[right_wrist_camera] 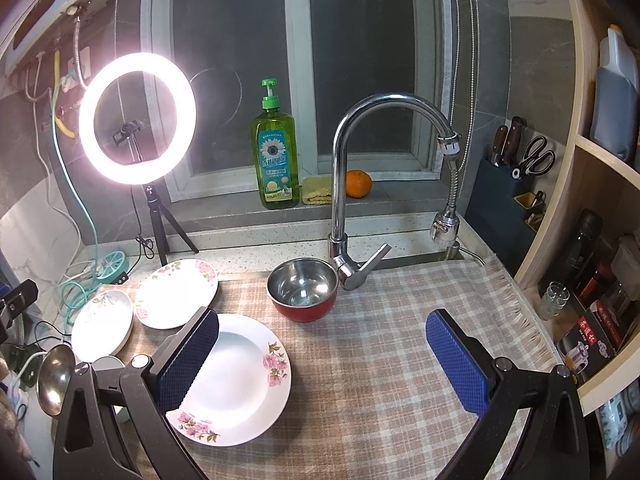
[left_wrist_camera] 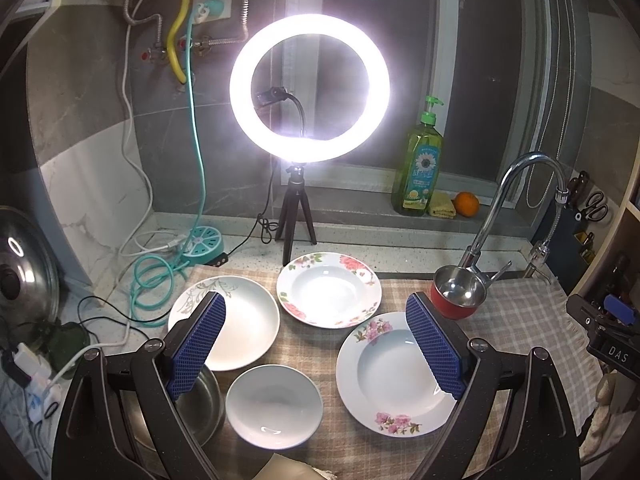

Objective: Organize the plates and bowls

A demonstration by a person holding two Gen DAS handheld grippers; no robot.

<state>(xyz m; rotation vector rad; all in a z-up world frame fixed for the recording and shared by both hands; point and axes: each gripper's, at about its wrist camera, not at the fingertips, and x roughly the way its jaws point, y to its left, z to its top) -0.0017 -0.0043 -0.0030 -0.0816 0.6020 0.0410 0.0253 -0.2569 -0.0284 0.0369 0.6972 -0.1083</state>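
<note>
On the checked cloth (left_wrist_camera: 312, 344) lie a pink-flowered plate (left_wrist_camera: 394, 376) at the right, a rose-patterned plate (left_wrist_camera: 329, 289) behind it, a leaf-patterned white plate (left_wrist_camera: 240, 324) at the left, and a small white bowl (left_wrist_camera: 274, 406) in front. A steel bowl (left_wrist_camera: 202, 404) sits at the front left, and a red-sided steel bowl (left_wrist_camera: 458, 292) by the tap. My left gripper (left_wrist_camera: 316, 344) is open and empty above the dishes. My right gripper (right_wrist_camera: 322, 362) is open and empty, over the cloth right of the pink-flowered plate (right_wrist_camera: 236, 380) and in front of the red bowl (right_wrist_camera: 303, 288).
A lit ring light on a tripod (left_wrist_camera: 310, 88) stands behind the plates. A tap (right_wrist_camera: 344, 184) rises behind the red bowl. A green soap bottle (right_wrist_camera: 275, 152) and an orange (right_wrist_camera: 358, 183) sit on the sill. Cables and a teal power hub (left_wrist_camera: 202, 242) lie at the left. Shelves (right_wrist_camera: 600, 240) stand at the right.
</note>
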